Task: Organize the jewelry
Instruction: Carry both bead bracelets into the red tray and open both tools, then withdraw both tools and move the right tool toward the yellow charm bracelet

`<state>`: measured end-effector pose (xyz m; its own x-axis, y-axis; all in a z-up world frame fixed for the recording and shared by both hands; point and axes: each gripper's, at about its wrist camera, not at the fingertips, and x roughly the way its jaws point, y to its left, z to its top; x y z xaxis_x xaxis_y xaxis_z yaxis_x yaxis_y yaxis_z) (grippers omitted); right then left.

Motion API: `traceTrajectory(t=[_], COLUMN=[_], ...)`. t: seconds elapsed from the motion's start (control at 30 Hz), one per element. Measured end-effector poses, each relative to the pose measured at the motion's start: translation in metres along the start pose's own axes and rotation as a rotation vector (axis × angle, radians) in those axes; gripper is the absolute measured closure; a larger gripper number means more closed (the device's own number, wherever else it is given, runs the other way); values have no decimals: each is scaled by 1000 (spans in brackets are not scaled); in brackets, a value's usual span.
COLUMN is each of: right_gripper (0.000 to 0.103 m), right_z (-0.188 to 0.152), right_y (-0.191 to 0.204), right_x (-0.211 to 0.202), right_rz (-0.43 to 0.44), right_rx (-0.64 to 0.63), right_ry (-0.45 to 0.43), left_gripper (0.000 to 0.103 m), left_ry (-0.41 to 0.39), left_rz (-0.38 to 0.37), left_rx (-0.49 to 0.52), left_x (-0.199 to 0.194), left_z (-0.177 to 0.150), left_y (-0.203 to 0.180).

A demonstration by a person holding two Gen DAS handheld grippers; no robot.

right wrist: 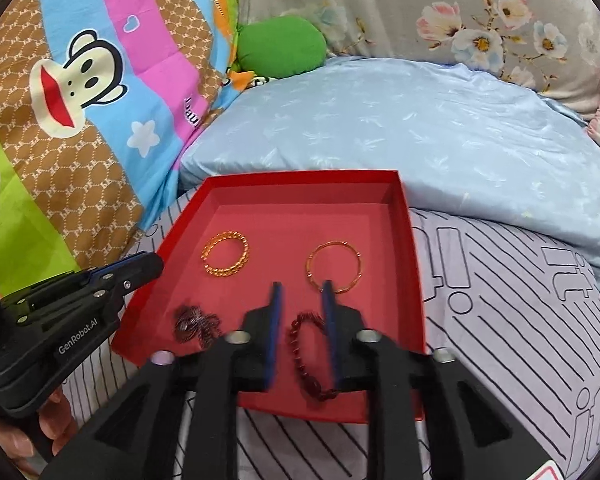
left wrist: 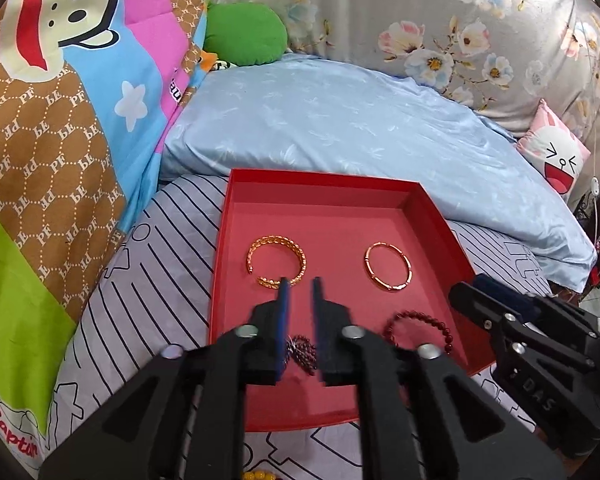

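I held my left gripper (left wrist: 300, 280) and right gripper (right wrist: 302, 283) side by side, both jaws parted, gripping nothing.

The red tray (left wrist: 236, 216) is open from above; its low walls edge every side. Its far half past the two gold bangles (left wrist: 277, 261) is bare. A blue pillow (left wrist: 340, 120) rises just beyond, a quilt (left wrist: 60, 140) on the left.

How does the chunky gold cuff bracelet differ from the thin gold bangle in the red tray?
The chunky gold cuff bracelet is wide, textured and open, with a gap on its left; the thin gold bangle is slim, smooth and a closed loop. The cuff lies left, the bangle right. Both lie flat in the red tray.
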<state>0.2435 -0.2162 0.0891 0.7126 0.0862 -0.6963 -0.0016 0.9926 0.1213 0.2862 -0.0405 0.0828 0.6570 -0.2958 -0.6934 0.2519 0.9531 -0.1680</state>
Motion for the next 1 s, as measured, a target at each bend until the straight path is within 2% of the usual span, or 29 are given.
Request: traceTrajectory(t=[0.03, 0.07, 0.27, 0.53, 1.0], right_gripper=[52, 50, 49, 49, 49], right_z=[0, 0, -7, -22, -69], right_y=[-1, -1, 4, 1, -1], right_x=[-5, -7, -21, -35, -67], right_rz=[-10, -16, -41, -34, -63], right_rx=[2, -3, -31, -1, 18], right_ry=[-18, -26, -45, -35, -10], left_gripper=[57, 52, 52, 52, 52], left_ry=[-10, -25, -45, -42, -12], left_rz=[16, 26, 53, 56, 104], left_rx=[-10, -17, 8, 6, -26], left_x=[-1, -4, -12, -29, -63], left_z=[0, 0, -2, -15, -62], left_y=[1, 1, -2, 1, 22])
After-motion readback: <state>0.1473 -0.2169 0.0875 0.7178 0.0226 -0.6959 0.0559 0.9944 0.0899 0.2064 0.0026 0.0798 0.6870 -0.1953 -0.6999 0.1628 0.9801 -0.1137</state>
